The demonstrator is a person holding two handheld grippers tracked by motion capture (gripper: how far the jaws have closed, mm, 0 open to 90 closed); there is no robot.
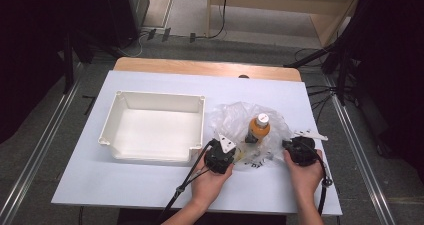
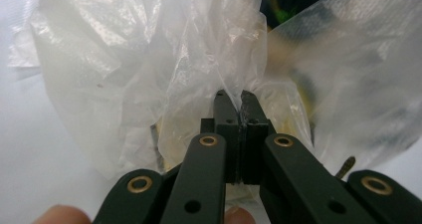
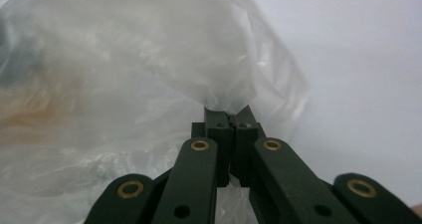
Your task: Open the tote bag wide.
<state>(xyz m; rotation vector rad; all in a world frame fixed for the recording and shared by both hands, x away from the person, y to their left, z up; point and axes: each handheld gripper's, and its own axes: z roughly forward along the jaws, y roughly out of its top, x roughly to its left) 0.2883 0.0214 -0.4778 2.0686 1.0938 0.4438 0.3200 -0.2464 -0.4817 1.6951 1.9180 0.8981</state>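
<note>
Both forearms come in from the near edge of the desk (image 1: 150, 185), hands wrapped around the claw bodies and pointing them forward and slightly inward at a bag (image 1: 235, 117) that lies between them. The left claw (image 2: 234, 100) has its jaws pressed together on a pinch of the bag's film at the near left side; a fingertip shows below the linkage in the left gripper view. The right claw (image 3: 230, 115) is likewise clamped on a gathered fold of the bag at its near right edge, no gap left between the jaws.

The bag is thin, clear plastic, crinkled and glossy, bunched into soft folds, lying on the right half of the desk just beside a bin (image 1: 115, 135). Inside it stands a bottle (image 1: 258, 127), upright, with orange contents and a white cap, seen through the film from the high view. The bin is white, rectangular, smooth-walled with rounded corners and a lipped rim. The desk top is a matte white sheet over a wooden board. The jaws are black, with brass-coloured rivets on flat link bars.
</note>
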